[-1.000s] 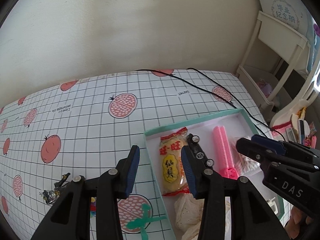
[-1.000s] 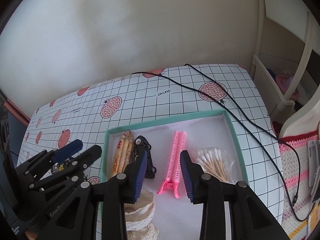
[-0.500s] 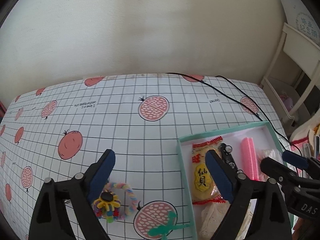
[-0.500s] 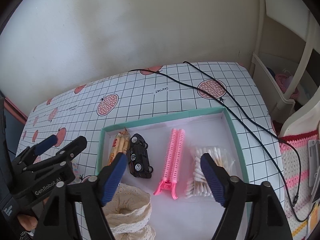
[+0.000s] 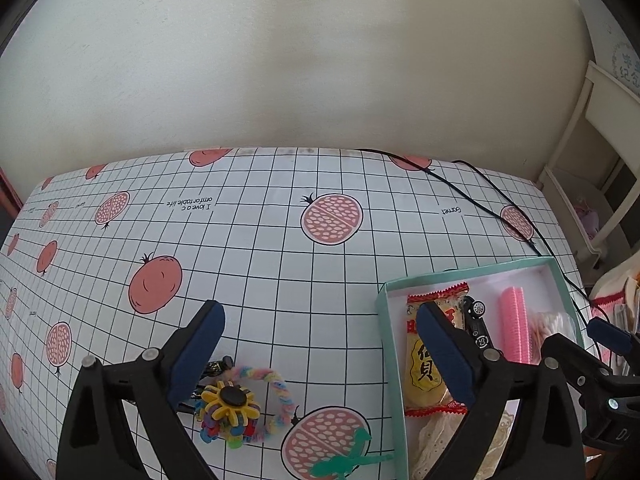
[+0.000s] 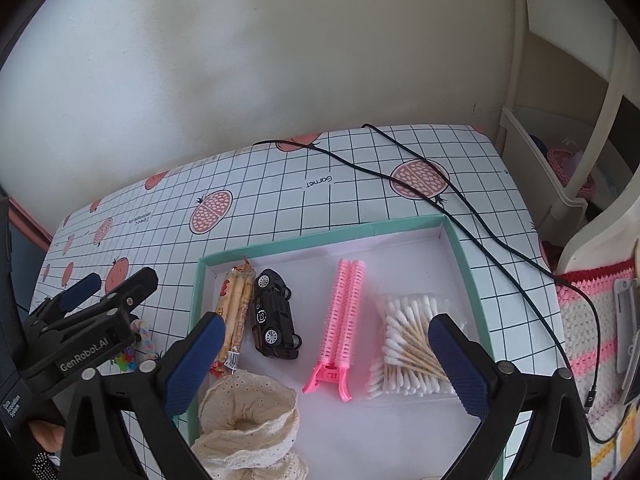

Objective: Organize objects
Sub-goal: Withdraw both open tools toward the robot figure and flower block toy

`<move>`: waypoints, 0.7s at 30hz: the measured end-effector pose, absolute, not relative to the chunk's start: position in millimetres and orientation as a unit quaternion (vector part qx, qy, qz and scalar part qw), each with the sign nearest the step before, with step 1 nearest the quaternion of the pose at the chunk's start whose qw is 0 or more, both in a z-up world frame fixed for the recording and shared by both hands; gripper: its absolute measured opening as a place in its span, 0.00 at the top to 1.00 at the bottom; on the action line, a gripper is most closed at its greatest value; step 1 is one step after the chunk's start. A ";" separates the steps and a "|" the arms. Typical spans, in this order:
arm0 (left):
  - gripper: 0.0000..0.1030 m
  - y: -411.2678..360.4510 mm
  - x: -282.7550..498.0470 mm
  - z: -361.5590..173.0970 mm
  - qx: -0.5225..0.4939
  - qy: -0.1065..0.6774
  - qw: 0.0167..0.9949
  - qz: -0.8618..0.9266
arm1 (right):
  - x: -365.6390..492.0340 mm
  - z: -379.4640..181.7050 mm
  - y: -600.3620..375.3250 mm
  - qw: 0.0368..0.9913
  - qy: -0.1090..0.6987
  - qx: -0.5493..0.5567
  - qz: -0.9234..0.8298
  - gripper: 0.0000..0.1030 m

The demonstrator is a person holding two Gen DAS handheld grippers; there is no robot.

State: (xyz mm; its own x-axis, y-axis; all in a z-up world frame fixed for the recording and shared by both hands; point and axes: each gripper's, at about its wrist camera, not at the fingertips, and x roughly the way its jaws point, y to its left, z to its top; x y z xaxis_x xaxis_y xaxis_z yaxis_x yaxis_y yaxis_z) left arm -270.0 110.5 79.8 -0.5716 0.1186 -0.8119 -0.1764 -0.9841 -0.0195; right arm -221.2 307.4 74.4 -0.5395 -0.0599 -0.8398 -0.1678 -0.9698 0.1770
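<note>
A teal-rimmed tray (image 6: 320, 237) holds a snack packet (image 6: 236, 308), a black toy car (image 6: 274, 316), a pink hair clip (image 6: 344, 320), a bag of cotton swabs (image 6: 412, 344) and a lace scrunchie (image 6: 248, 412). My right gripper (image 6: 328, 360) hangs open above the tray with nothing between its fingers. Left of the tray (image 5: 386, 320), a pastel braided hair tie with a yellow flower (image 5: 230, 404) lies on the tablecloth beside a small black clip (image 5: 216, 366). My left gripper (image 5: 320, 348) is open just above and behind them, its right finger over the snack packet (image 5: 426, 360).
A black cable (image 6: 440, 196) runs across the table's far right and past the tray's corner. A cream shelf unit (image 6: 560, 168) and a crocheted cloth (image 6: 592, 312) sit to the right. The wall closes the table's far side. The left gripper (image 6: 116, 282) shows left of the tray.
Both grippers have opened wide from a narrow gap. The left one has swung left off the tray, bringing the flower hair tie into view. The right one has pulled back slightly.
</note>
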 end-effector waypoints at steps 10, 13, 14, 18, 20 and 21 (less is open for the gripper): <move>0.06 109.3 -269.1 80.2 -0.459 0.027 0.084 0.884 | -220.9 74.7 307.0 0.035 0.117 -0.483 0.867 0.00; 0.06 107.7 -267.3 84.2 -0.458 0.024 0.087 0.884 | -219.8 79.6 305.0 0.035 0.117 -0.482 0.868 0.00; 0.06 106.7 -267.1 86.1 -0.458 0.024 0.088 0.884 | -219.1 82.0 304.1 0.034 0.117 -0.481 0.868 0.00; 0.06 96.9 -265.1 93.5 -0.461 0.022 0.083 0.883 | -215.8 93.3 297.3 0.030 0.119 -0.474 0.872 0.00; 0.06 89.0 -262.9 97.6 -0.461 0.024 0.076 0.884 | -214.6 99.7 290.2 0.025 0.117 -0.472 0.873 0.00; 0.06 83.8 -261.9 99.3 -0.462 0.023 0.072 0.884 | -214.0 103.3 284.6 0.019 0.113 -0.471 0.875 0.00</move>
State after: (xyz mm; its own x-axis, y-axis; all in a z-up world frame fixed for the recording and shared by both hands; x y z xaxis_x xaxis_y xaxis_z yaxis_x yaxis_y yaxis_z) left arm -261.9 83.8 99.3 -0.5633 0.1050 -0.8196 -0.1483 -0.9886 -0.0247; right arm -214.0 284.6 103.3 -0.5552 -0.0734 -0.8285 -0.1403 -0.9736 0.1802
